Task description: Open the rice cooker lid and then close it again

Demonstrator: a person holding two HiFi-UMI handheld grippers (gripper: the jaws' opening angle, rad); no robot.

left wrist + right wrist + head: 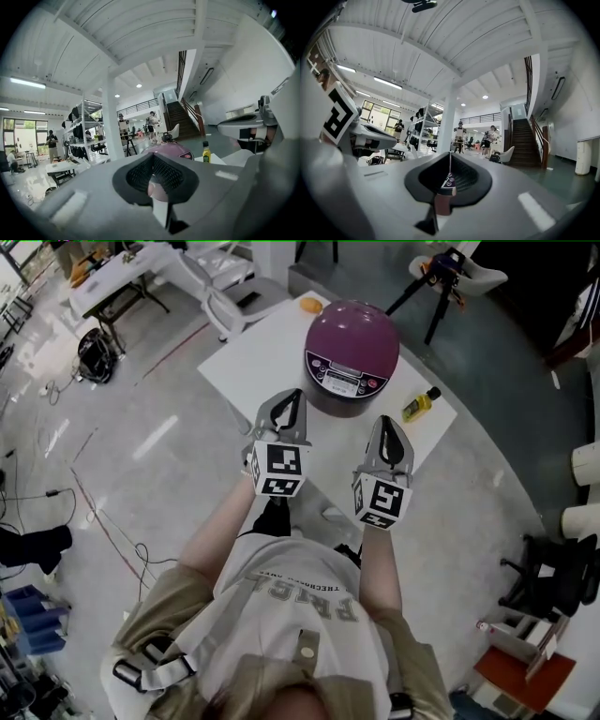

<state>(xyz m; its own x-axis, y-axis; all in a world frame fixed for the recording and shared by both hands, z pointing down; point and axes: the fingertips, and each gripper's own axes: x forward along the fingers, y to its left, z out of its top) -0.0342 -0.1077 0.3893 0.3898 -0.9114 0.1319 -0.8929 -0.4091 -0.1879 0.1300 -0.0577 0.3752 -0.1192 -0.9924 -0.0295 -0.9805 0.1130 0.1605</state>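
A purple rice cooker (352, 351) with its lid down stands on the white table (262, 352), its control panel (343, 381) facing me. Both grippers hover near the table's front edge, short of the cooker and apart from it. My left gripper (294, 396) is shut with nothing between its fingers. My right gripper (386, 424) is also shut and empty. In the left gripper view the cooker's purple dome (169, 150) rises just beyond the shut jaws. In the right gripper view only a sliver of the cooker's panel (449, 180) shows through the slit between the jaws.
A small yellow bottle (421, 404) stands on the table right of the cooker, and an orange object (310, 305) lies at the far edge. A tripod (441, 277) stands behind the table. People, shelves, tables and a staircase fill the room beyond.
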